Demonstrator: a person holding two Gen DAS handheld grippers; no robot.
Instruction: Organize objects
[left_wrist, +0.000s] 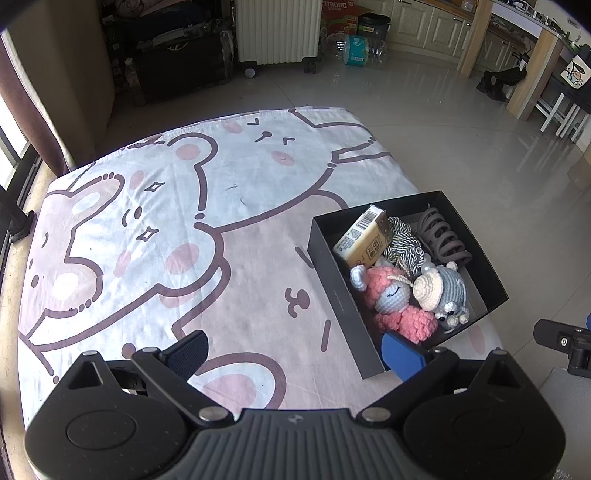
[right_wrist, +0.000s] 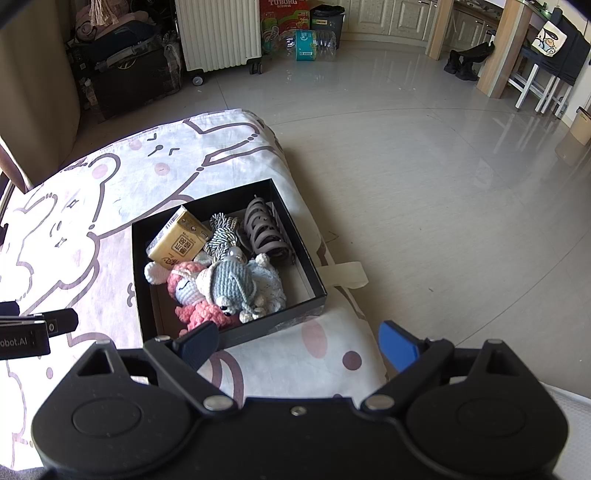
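Sunlit floor tiles (right_wrist: 424, 192) stretch behind a cartoon-bear cloth (left_wrist: 155, 229) that covers the surface before you, with a white radiator (left_wrist: 277, 29) and dark luggage (left_wrist: 177, 62) against the far wall. You hold both grippers above the near edge of the cloth. Your left gripper (left_wrist: 295, 350) has its fingers spread wide with nothing between them, the blue pad overlapping the near corner of the black box (left_wrist: 340, 295) in the left wrist view. Your right gripper (right_wrist: 299, 345) is likewise spread wide and holds nothing, its dark finger (right_wrist: 197, 345) in front of the box's near wall in its own view.

The box sits at the right-hand edge of the cloth, next to the floor. Inside it, a yellow packet (right_wrist: 177, 240) leans in the far left corner, a striped cord bundle (right_wrist: 221, 232) lies beside it, and a brown claw hair clip (right_wrist: 267, 230) rests along the far right side. Nearer to you, a pink crocheted doll (right_wrist: 192, 295) and a grey crocheted animal (right_wrist: 232, 282) lie touching each other, the grey one partly on top. A pale blue knitted piece (right_wrist: 269, 284) lies under the grey animal.
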